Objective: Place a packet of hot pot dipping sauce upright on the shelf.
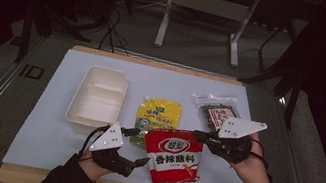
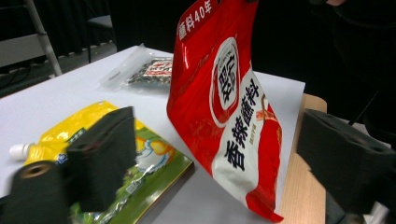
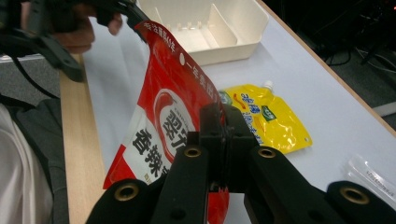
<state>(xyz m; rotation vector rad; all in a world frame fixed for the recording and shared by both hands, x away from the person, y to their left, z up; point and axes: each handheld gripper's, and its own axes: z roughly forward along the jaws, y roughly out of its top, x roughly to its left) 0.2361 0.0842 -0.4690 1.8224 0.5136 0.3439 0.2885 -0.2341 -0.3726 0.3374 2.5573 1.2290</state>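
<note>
count: one red pouch (image 1: 173, 157), one yellow spouted pouch (image 1: 158, 116), one clear bag of dark contents (image 1: 215, 112), one white divided box (image 1: 96, 99), all on the white-covered counter (image 1: 57, 103).

the red pouch is at 6 o'clock of the counter, near its front edge, lifted and tilted. the right gripper (image 1: 201, 137) has its fingers clamped on the pouch's edge at about 2 o'clock of the pouch. the left gripper (image 1: 143, 161) sits at 9 o'clock of the pouch, fingers apart, nothing pressed between them.

the right gripper view shows the fingers (image 3: 215, 135) closed tight on the red pouch (image 3: 159, 116), with the box (image 3: 219, 28) dividers and the yellow pouch (image 3: 266, 116) spout clear. the left gripper view shows the red pouch (image 2: 224, 107) hanging off the counter between its two spread fingers (image 2: 105, 154), the lower corner free, and the clear bag (image 2: 149, 70) behind.

both hands come in from 6 o'clock, forearms low, grippers pointing inward towards each other; the right hand (image 1: 252, 165) is held higher than the left.
</note>
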